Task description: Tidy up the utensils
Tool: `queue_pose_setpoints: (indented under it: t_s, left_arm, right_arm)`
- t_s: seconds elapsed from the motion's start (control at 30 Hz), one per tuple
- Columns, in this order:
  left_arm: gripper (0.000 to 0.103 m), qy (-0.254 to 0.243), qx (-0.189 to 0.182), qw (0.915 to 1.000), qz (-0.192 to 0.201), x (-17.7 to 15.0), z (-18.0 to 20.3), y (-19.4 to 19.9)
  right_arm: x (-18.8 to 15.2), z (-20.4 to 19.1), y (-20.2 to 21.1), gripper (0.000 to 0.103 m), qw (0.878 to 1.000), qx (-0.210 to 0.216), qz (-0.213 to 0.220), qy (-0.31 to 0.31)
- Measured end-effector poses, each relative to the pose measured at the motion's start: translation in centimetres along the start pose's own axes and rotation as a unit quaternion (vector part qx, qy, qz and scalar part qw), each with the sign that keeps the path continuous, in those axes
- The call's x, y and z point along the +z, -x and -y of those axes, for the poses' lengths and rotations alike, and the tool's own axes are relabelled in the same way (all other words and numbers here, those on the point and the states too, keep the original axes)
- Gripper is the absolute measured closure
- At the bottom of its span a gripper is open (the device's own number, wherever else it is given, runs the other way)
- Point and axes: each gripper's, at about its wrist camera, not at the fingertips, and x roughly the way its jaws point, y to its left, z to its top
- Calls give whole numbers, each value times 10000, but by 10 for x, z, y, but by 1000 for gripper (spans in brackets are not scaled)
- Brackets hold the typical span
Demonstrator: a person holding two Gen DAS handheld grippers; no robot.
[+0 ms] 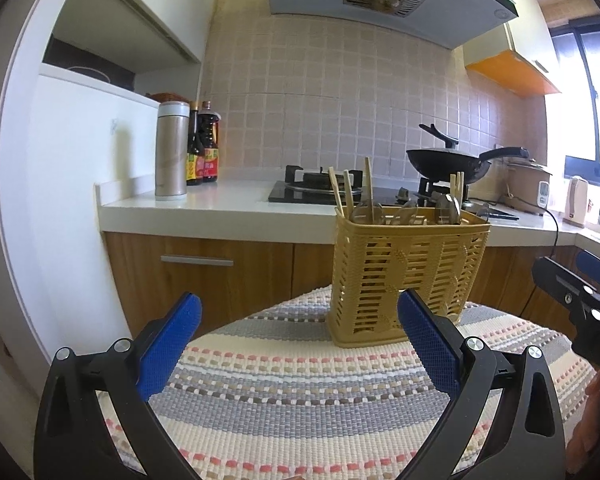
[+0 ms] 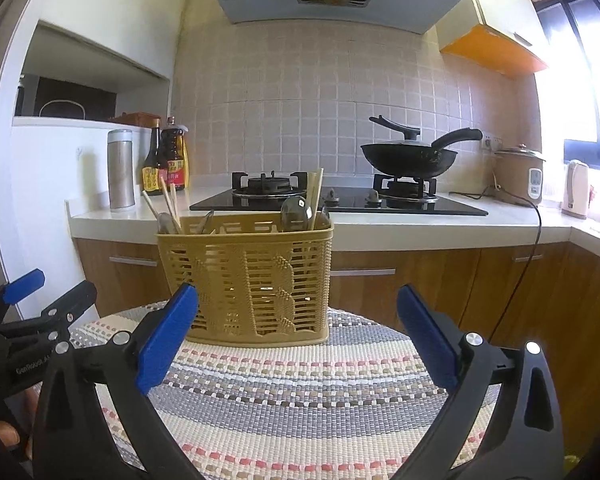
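Both grippers — left gripper [image 1: 298, 336] and right gripper [image 2: 298, 334] — hover with jaws spread apart and nothing between them, low over the striped woven mat [image 2: 300, 400]. At the mat's far edge stands the yellow slotted basket [image 2: 246, 276], already holding chopsticks [image 2: 316, 196] and spoons [image 2: 296, 212] upright. No loose utensil shows on the mat, so the sorting looks largely done — perhaps only tidying remains.
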Motion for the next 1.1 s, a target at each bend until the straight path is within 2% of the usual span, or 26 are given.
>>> queue_pose_setpoints:
  t_s: [0.3, 1.1]
  left_arm:
    - [8, -17, 21, 10000, 12, 0, 0, 1]
    - [8, -28, 13, 9999, -160, -2, 0, -3]
  right_arm:
    - [-2, -16, 4, 8, 9993, -57, 94, 357]
    - [-1, -13, 0, 8, 9996, -48, -35, 264]
